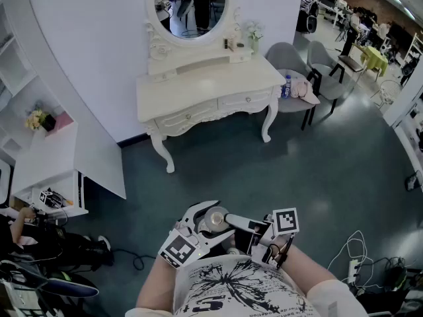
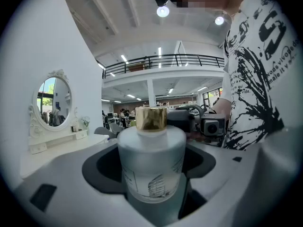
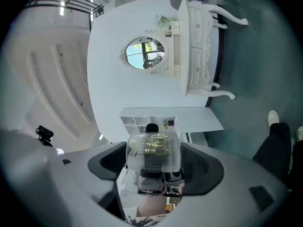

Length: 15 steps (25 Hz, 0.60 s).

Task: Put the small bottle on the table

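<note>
The grey-green floor [image 1: 317, 170] fills most of what lies below me, running to a white wall on the far side. Against that wall stands the white dressing table [image 1: 198, 88] on curved legs, with an oval mirror [image 1: 192, 5] above it. To the left is a white shelf unit [image 1: 46, 157], and to the right of the table are grey chairs [image 1: 294, 61]. Both my claws are close in against my printed shirt [image 1: 231, 282], on the near side of the floor and well apart from the table. My left claw [image 2: 151, 183] is closed on the small bottle [image 1: 215, 221], with its dark pads pressed to the frosted sides. My right claw [image 3: 154, 162] comes in from the right, facing the left one. Its jaws sit on either side of the same bottle, which fills the gap between their pads, so it looks gripped from that side too. In the left gripper view the bottle stands upright between the jaws with a pale printed label low on its body. The gold cap [image 2: 151, 118] is on top.
</note>
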Motion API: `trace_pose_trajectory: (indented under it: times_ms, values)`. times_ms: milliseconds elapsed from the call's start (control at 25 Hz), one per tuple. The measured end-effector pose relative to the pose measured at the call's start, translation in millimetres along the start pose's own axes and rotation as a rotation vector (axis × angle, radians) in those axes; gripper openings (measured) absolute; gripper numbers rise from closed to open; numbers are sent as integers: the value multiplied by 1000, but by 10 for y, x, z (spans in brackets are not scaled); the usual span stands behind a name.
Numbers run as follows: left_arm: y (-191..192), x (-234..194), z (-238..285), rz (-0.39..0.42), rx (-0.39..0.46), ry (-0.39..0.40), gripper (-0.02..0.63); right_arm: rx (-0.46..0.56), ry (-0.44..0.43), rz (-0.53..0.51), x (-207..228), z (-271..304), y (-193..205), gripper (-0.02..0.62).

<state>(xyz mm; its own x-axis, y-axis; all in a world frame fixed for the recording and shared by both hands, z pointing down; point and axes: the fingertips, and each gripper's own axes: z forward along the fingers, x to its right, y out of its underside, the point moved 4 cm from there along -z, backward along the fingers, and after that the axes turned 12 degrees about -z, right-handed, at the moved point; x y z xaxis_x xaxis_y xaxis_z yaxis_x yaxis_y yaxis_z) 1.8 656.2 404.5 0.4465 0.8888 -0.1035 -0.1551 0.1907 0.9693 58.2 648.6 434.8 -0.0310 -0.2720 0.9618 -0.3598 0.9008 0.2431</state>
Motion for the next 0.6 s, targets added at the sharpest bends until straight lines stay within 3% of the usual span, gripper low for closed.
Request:
trace_pose_trajectory:
  times_ms: [600]
  values:
    - [11,-94,167,-10,-1,11,348,5,11,5,74,-52,-154,368]
